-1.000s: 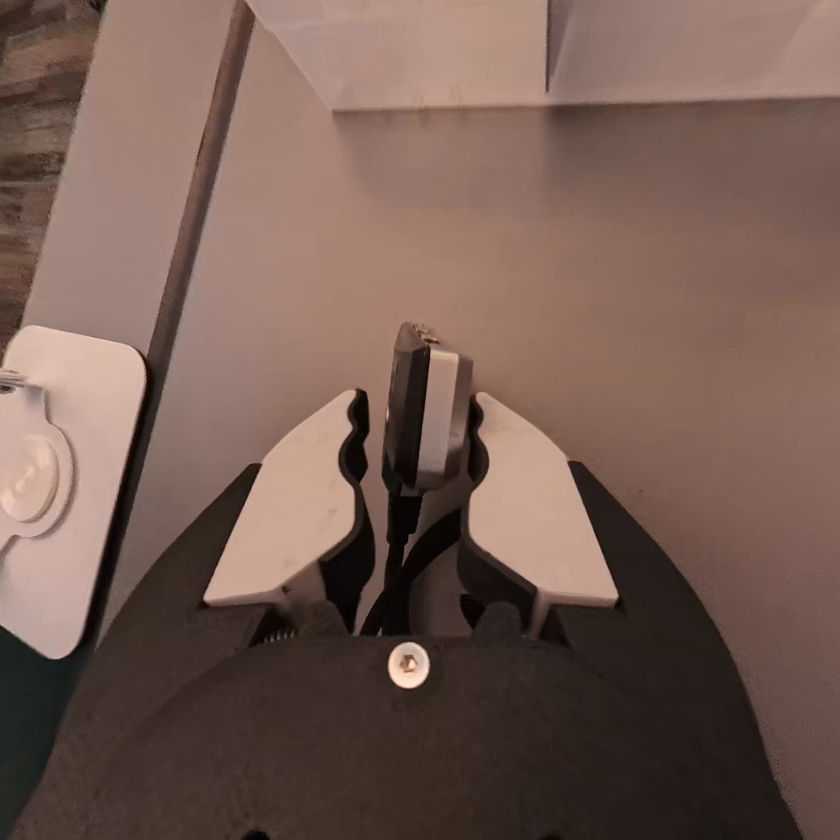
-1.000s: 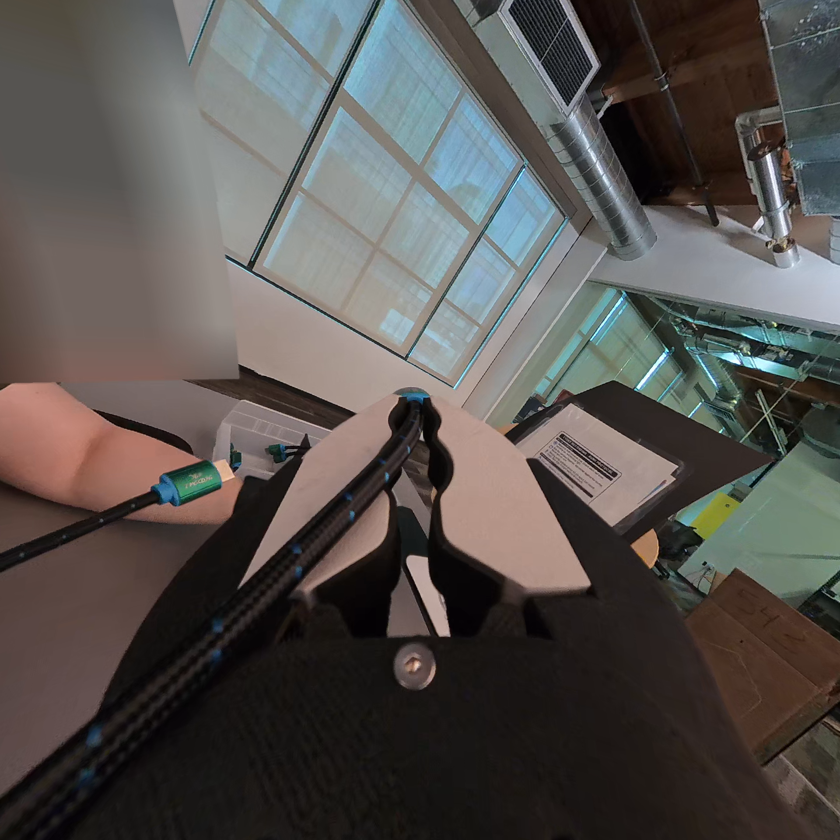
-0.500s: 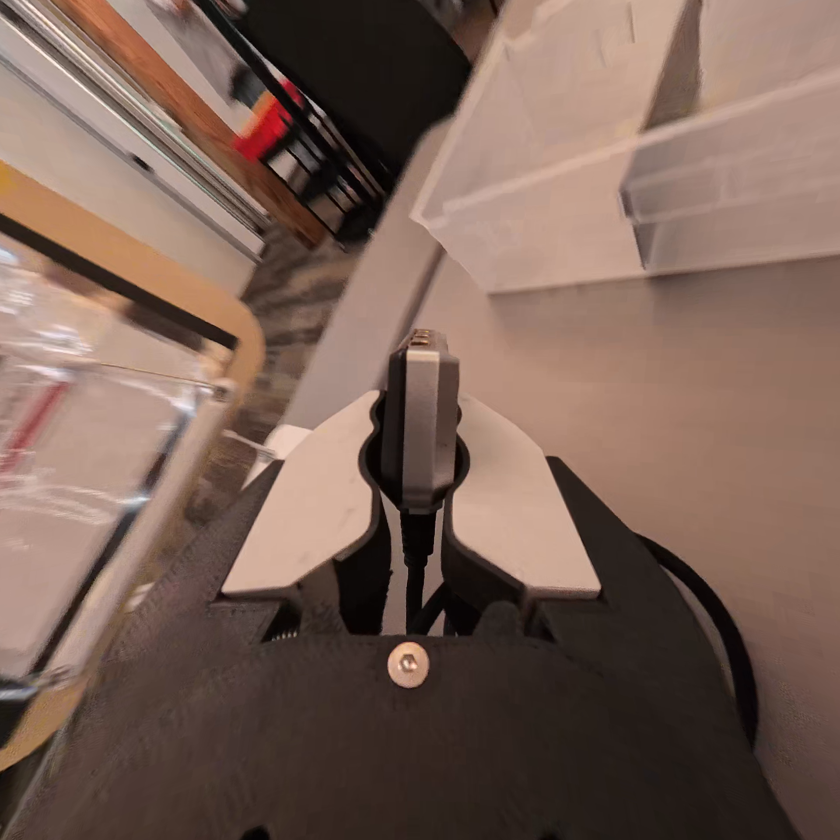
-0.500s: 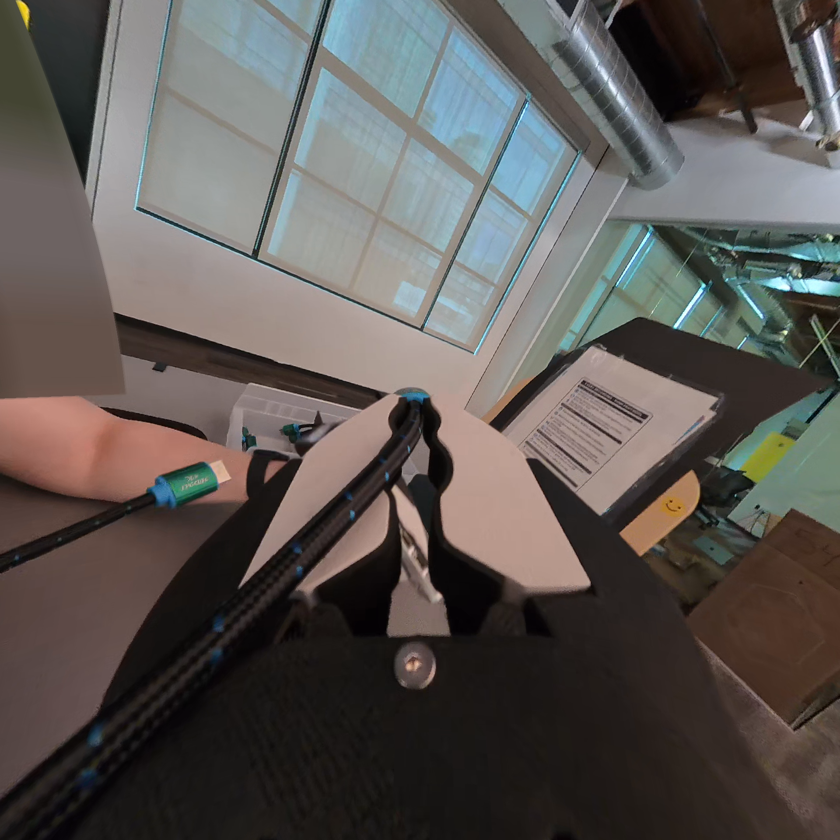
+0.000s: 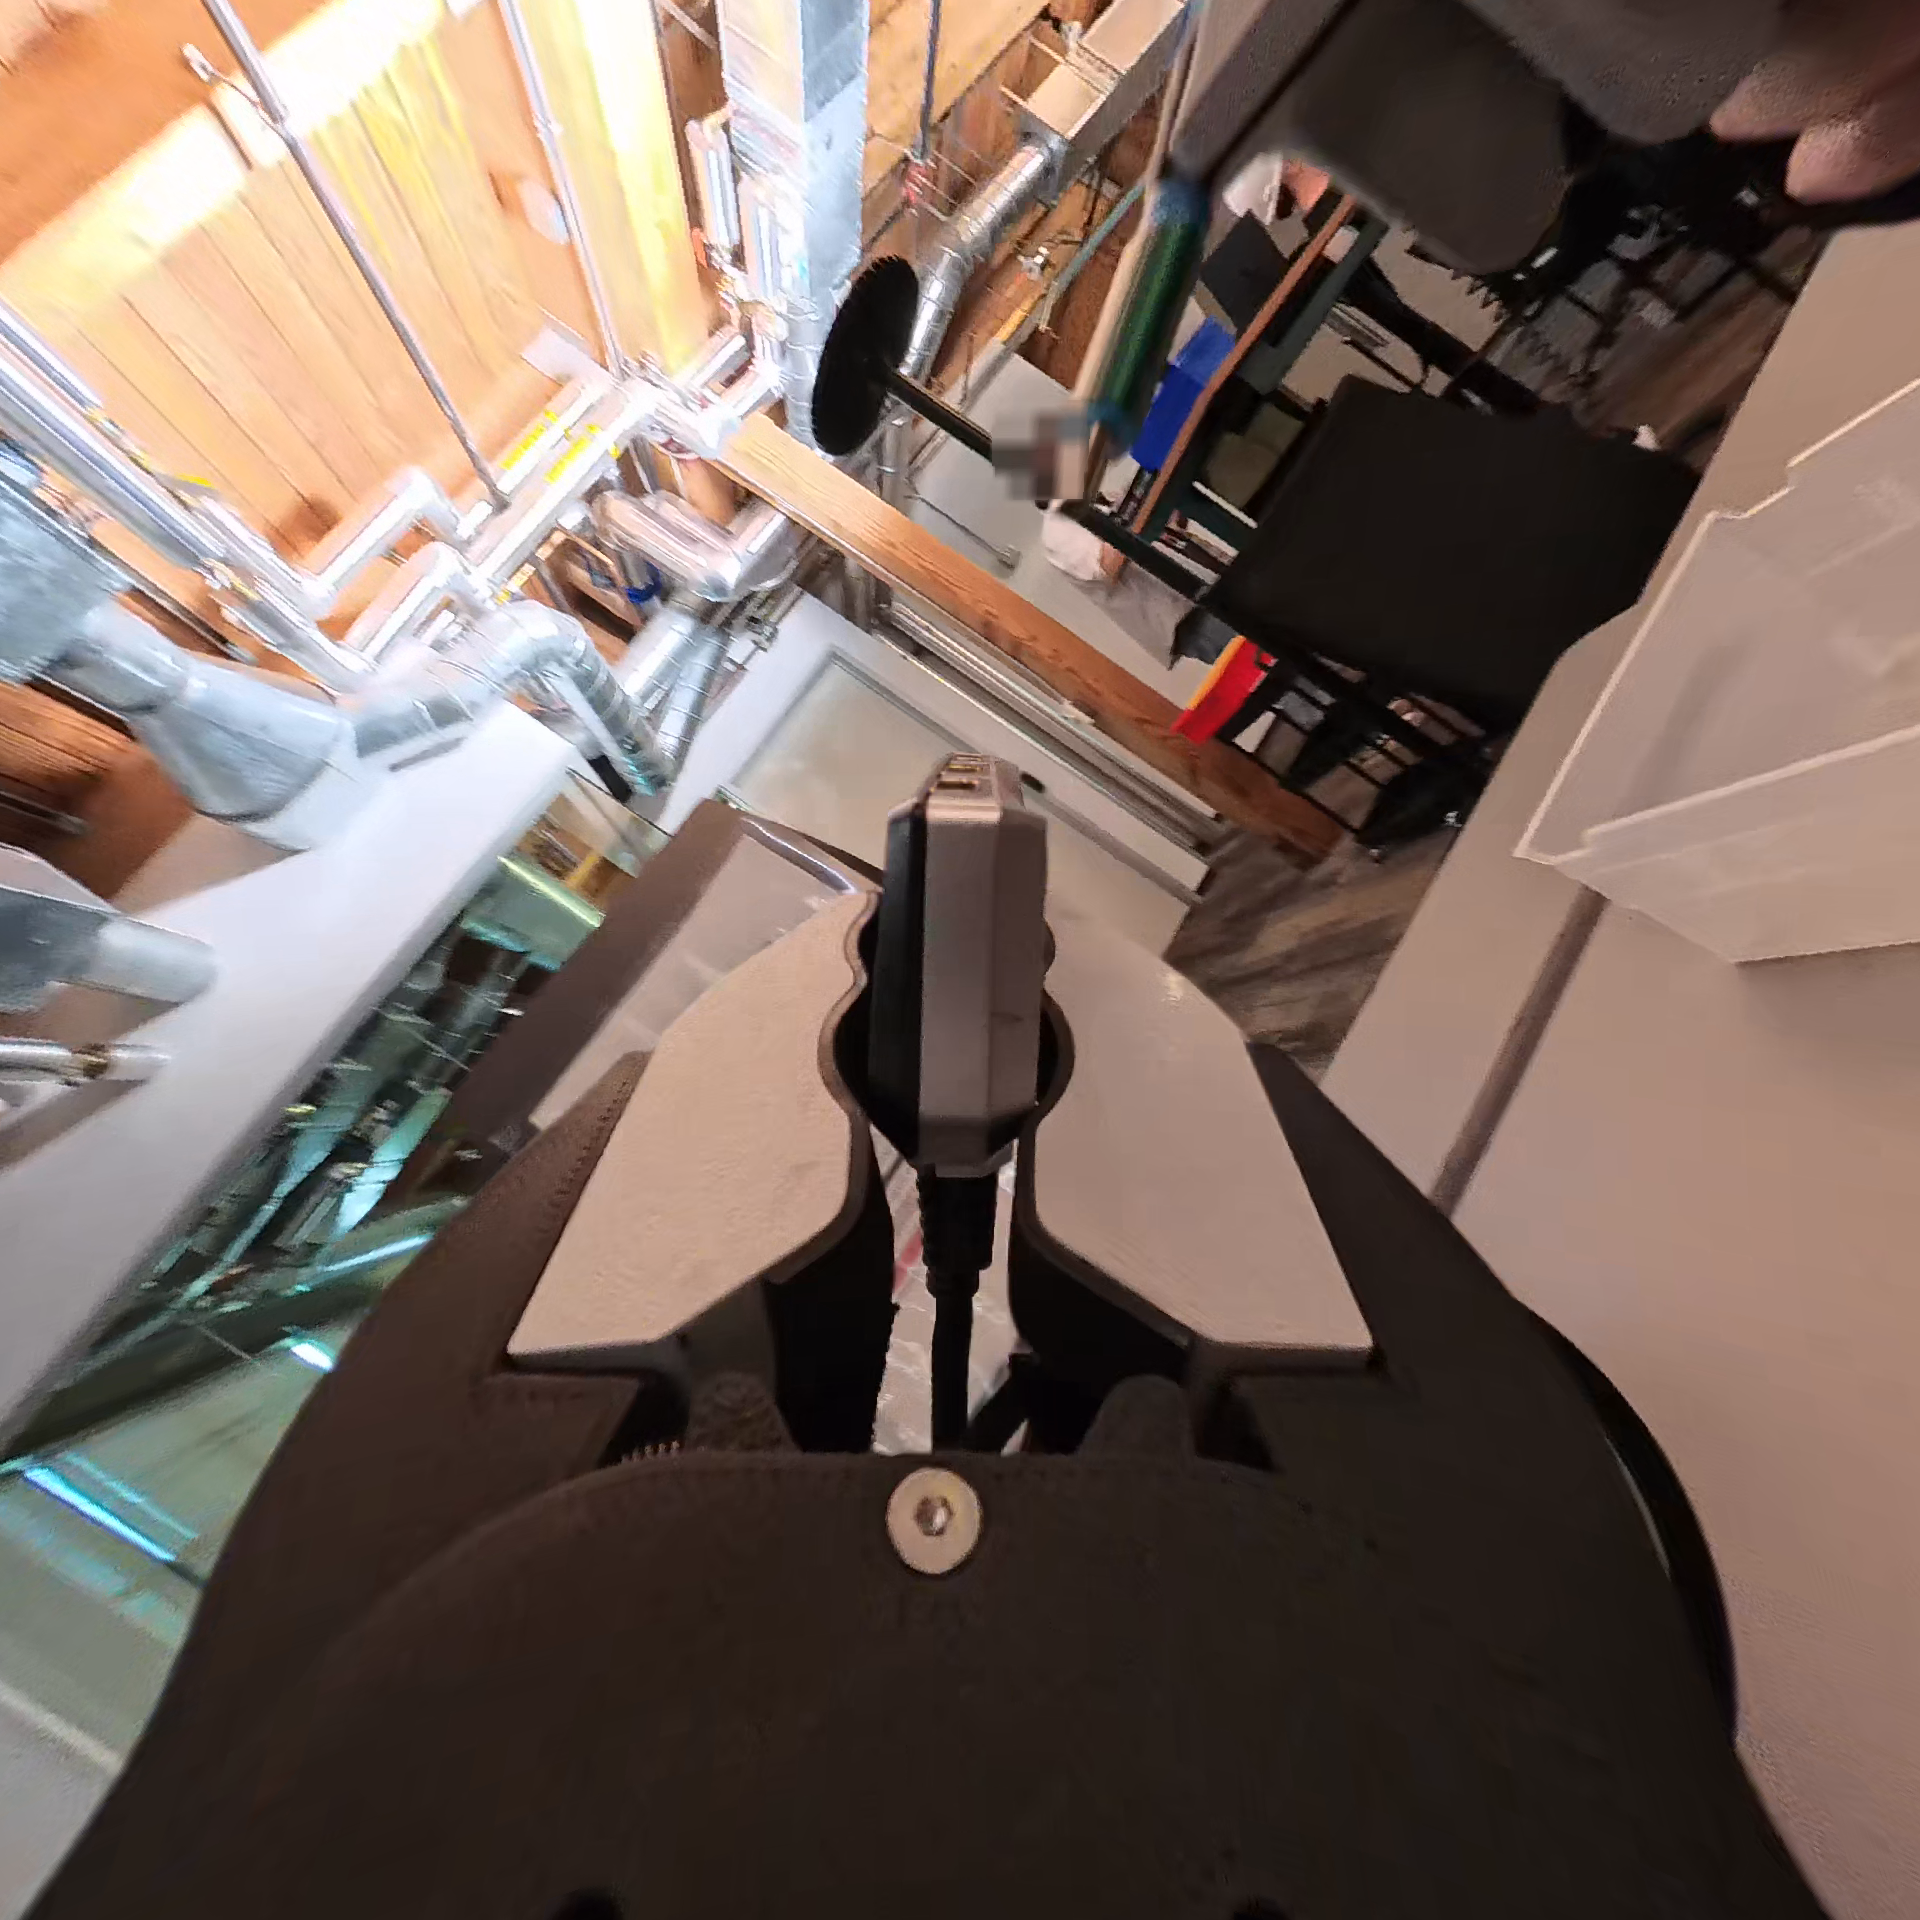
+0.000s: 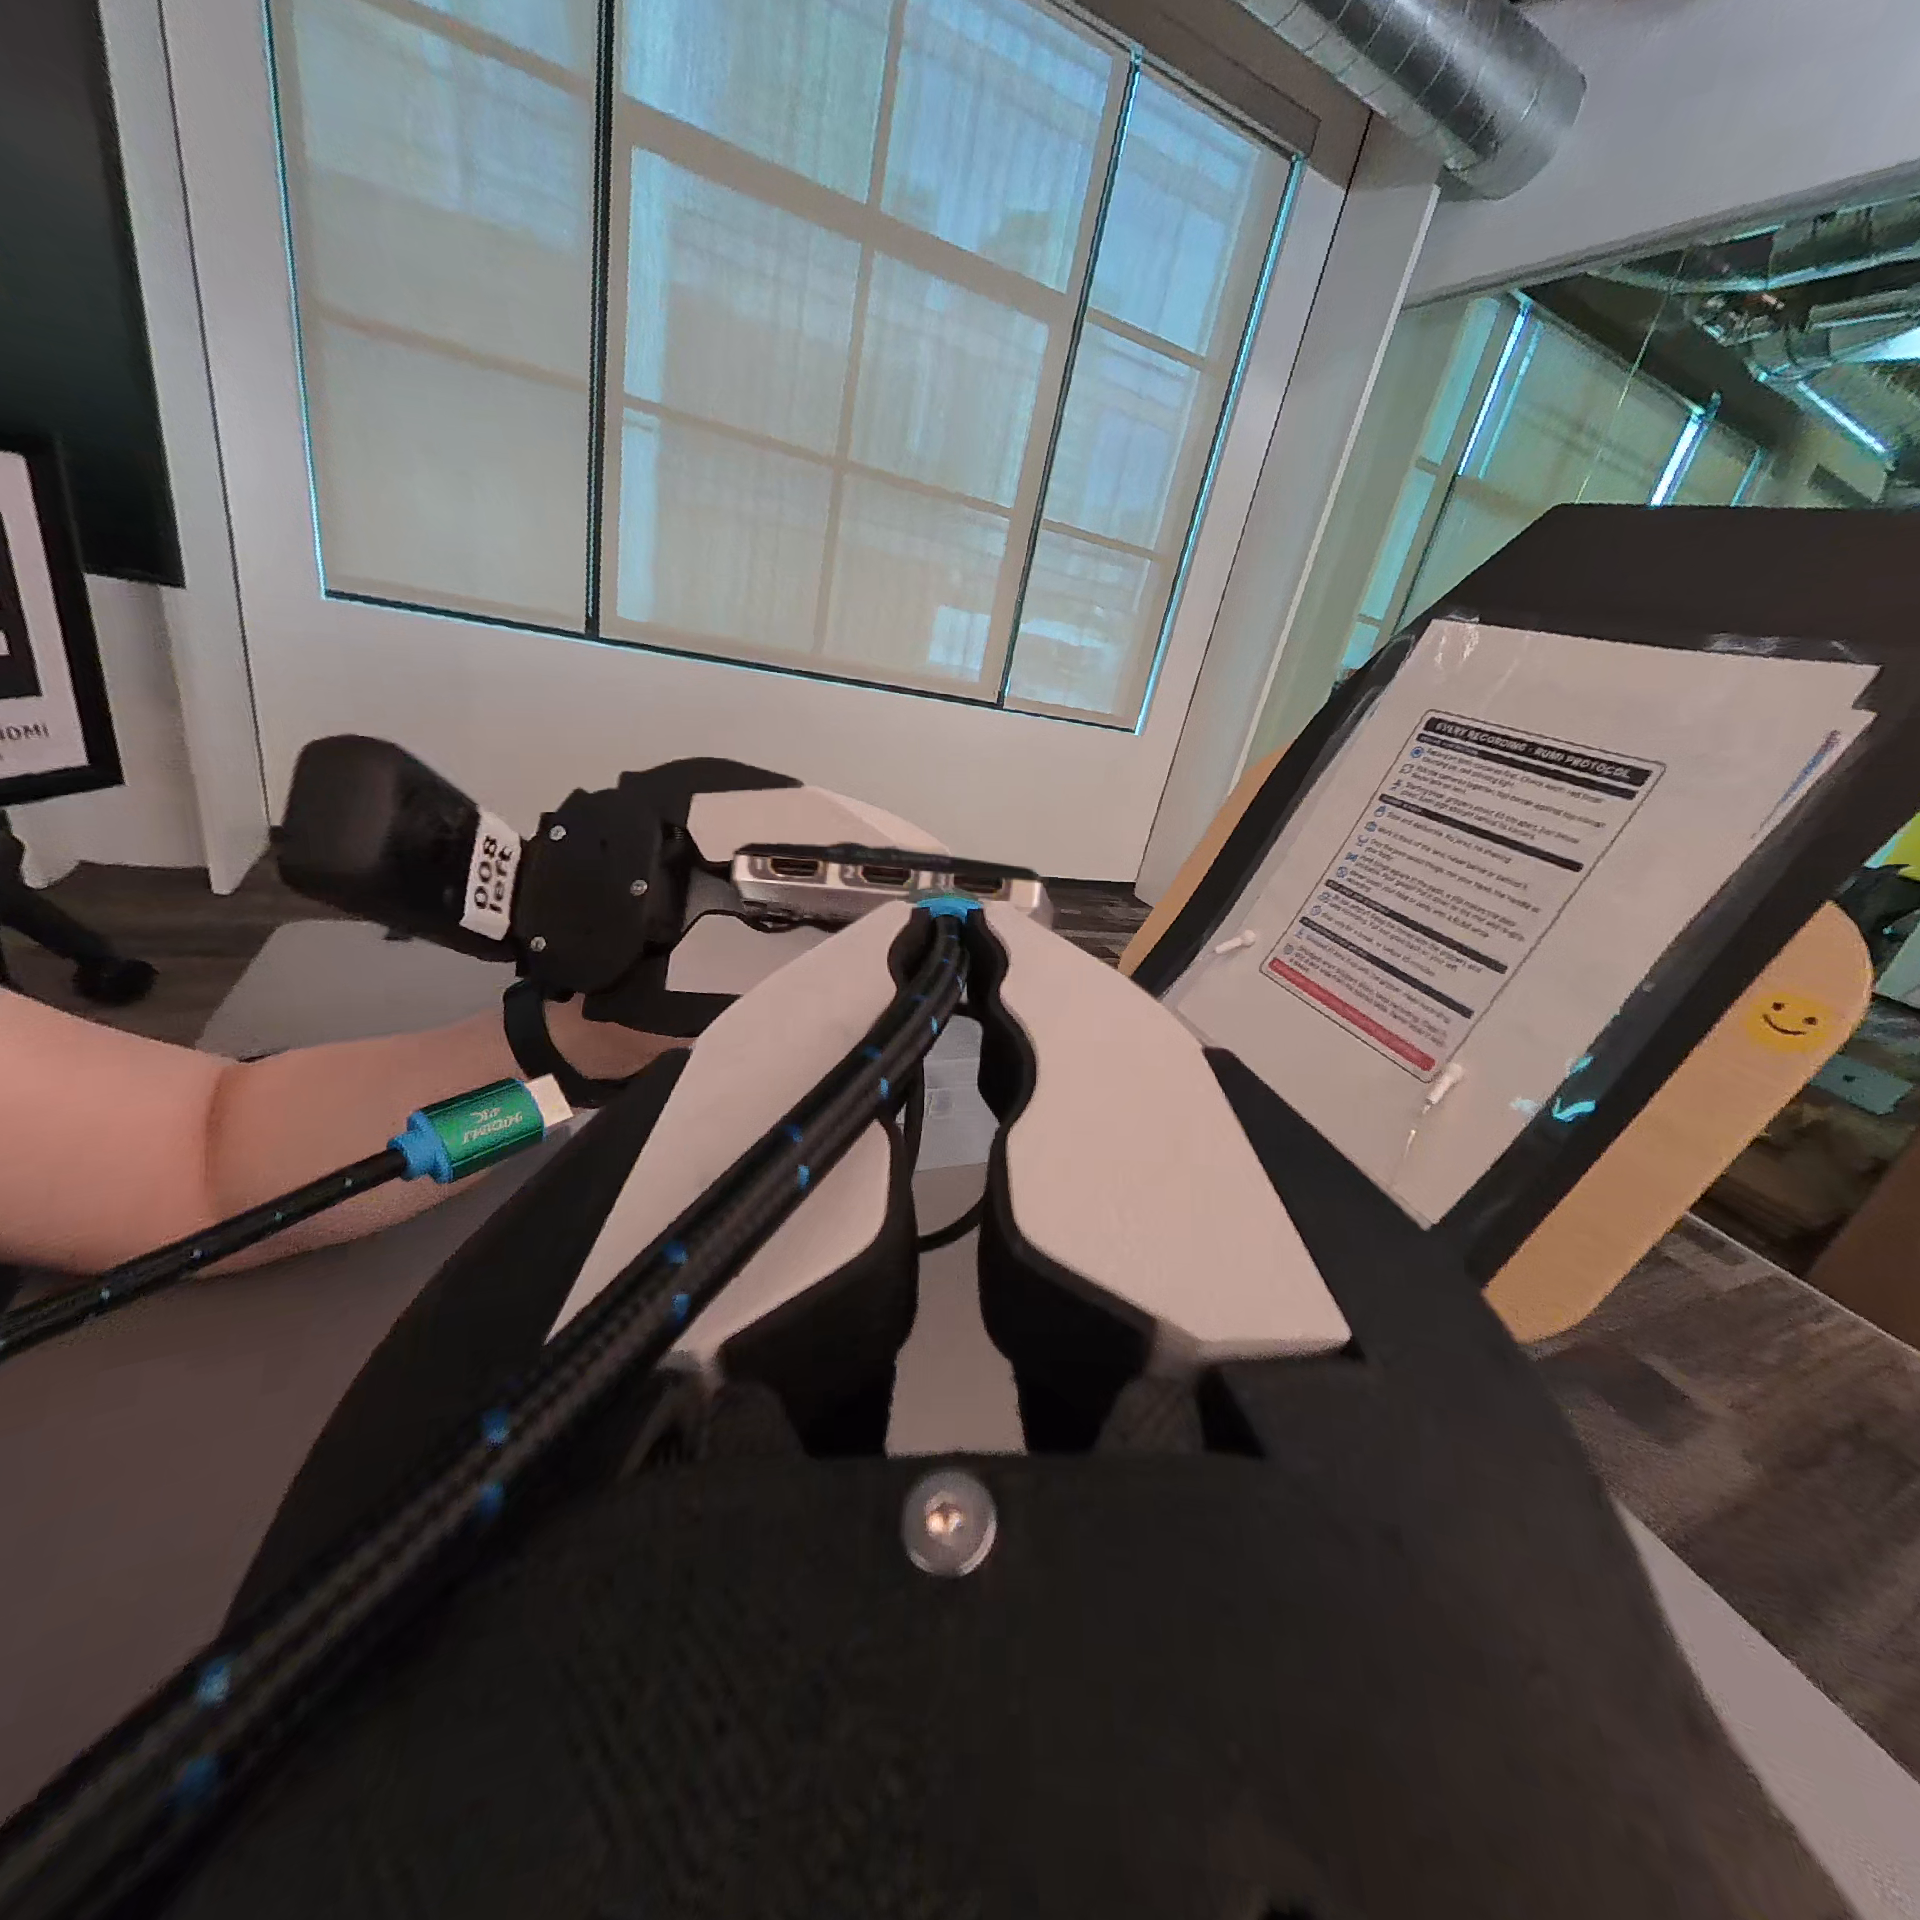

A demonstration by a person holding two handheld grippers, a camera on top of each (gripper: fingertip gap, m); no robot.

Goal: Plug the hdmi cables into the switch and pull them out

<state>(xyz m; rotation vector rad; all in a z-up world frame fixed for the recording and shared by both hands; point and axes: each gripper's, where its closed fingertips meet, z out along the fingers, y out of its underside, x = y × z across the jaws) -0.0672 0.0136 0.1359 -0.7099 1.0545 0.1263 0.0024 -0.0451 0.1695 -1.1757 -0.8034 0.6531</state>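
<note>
My left gripper (image 5: 956,925) is shut on the grey HDMI switch (image 5: 961,997) and holds it upright in the air, ports at the far end. In the right wrist view the switch (image 6: 831,871) lies level in the left gripper (image 6: 748,875) with three ports facing me. My right gripper (image 6: 940,920) is shut on a black braided HDMI cable (image 6: 727,1226). Its blue collar sits at the fingertips, right at the rightmost port. The plug itself is hidden, so I cannot tell if it is in. A second cable's green plug (image 6: 488,1127) hangs free at the left.
A person's forearm (image 6: 156,1143) rests on the grey table (image 6: 208,1455). A clear plastic bin (image 5: 1766,748) stands on the table at the right. A black board with a laminated sheet (image 6: 1507,883) leans at the right of the switch.
My left gripper closed on the switch, lifted it off the table and tilted it up. My right gripper swung down with the cable until its tip reached the switch's ports.
</note>
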